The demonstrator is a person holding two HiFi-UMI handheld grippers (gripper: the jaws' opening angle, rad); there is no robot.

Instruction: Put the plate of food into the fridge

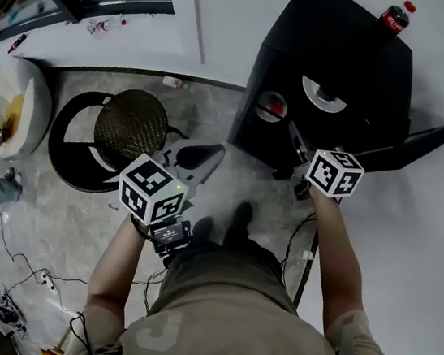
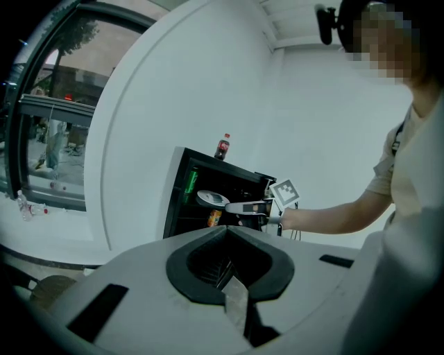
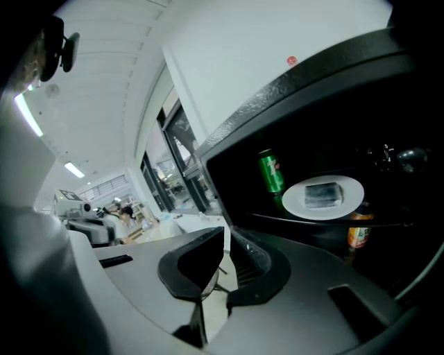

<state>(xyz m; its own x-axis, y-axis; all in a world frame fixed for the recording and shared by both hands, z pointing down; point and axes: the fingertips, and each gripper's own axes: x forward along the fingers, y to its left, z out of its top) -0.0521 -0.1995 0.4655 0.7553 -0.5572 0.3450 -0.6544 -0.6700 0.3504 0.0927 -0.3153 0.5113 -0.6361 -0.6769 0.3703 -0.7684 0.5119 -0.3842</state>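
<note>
Left gripper (image 1: 219,151) short of the fridge (image 1: 345,63), jaws pressed together, empty. Plate of food (image 3: 295,198) on the fridge's shelf, beside green can (image 3: 271,172). Right gripper (image 1: 292,130) at the fridge's open front, jaws narrowly parted, empty.

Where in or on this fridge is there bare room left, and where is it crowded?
The fridge top is bare apart from the cola bottle at one corner. The upper shelf is crowded: the green can and the plate sit close together. Below it, left of the orange can, looks free, though dark.
</note>
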